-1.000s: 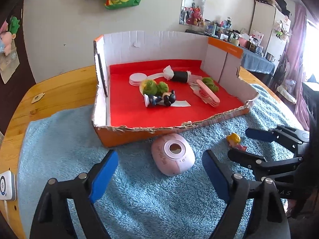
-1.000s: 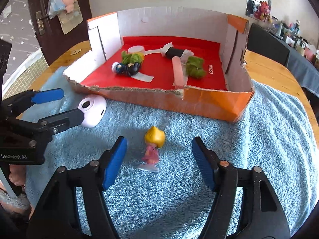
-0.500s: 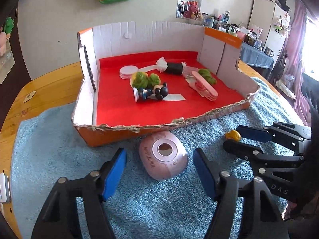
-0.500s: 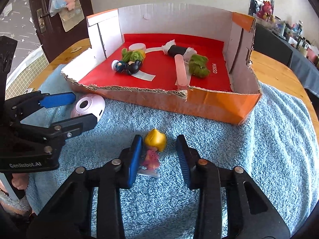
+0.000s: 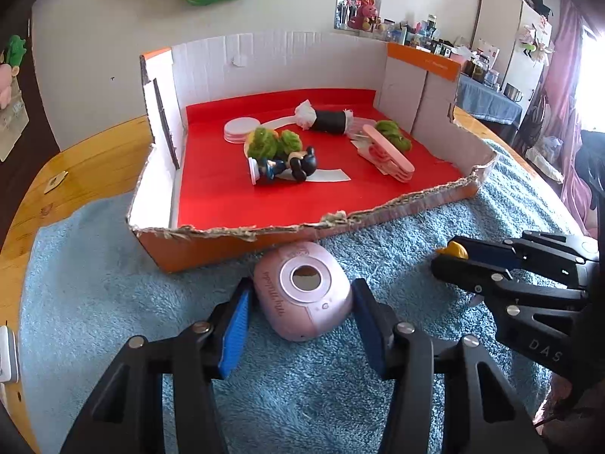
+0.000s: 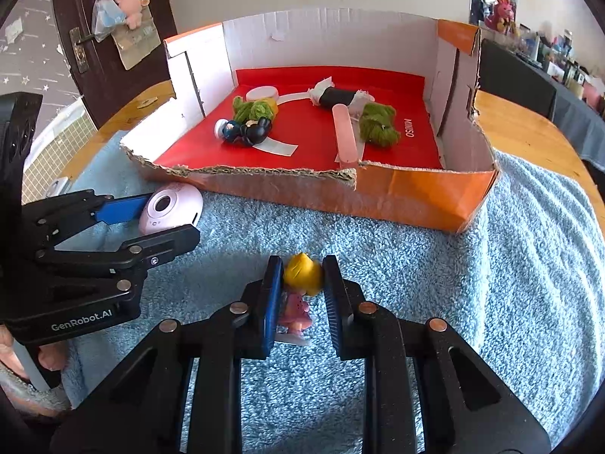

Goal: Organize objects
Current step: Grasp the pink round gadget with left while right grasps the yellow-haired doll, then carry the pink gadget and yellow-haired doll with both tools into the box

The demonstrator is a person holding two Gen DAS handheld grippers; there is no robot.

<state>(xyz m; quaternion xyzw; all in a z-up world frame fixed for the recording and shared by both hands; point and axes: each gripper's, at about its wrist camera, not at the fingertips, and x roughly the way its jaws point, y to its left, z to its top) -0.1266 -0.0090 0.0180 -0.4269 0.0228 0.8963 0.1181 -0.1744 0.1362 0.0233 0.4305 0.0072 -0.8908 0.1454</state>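
The pink gadget (image 5: 302,295) lay on the blue towel (image 5: 113,295), just in front of the torn front wall of the cardboard box (image 5: 234,244). The left gripper (image 5: 300,308) had just been closing around it; its 2 fingers (image 5: 236,327) sat against the gadget's sides, clamped on it. In the right wrist view the same gadget (image 6: 170,208) showed between those fingers, touching the box wall.

To its right on the towel (image 6: 491,283) stood a small figurine (image 6: 300,291) with a yellow head and pink body. The right gripper (image 6: 302,289) had also just been closing, and its fingers (image 6: 272,299) pressed on the yellow head from both sides. From the left wrist view only the yellow top (image 5: 455,251) peeked past the right gripper (image 5: 450,257).

Inside the box (image 6: 416,196), on the red lining, lay a dark mouse figurine (image 5: 283,166), green yarn bundles (image 5: 272,142), a white round lid (image 5: 240,128), a black roll (image 5: 329,121), a pink clip (image 5: 387,153) and another green bundle (image 6: 378,123). The towel covered a wooden counter (image 5: 87,159).
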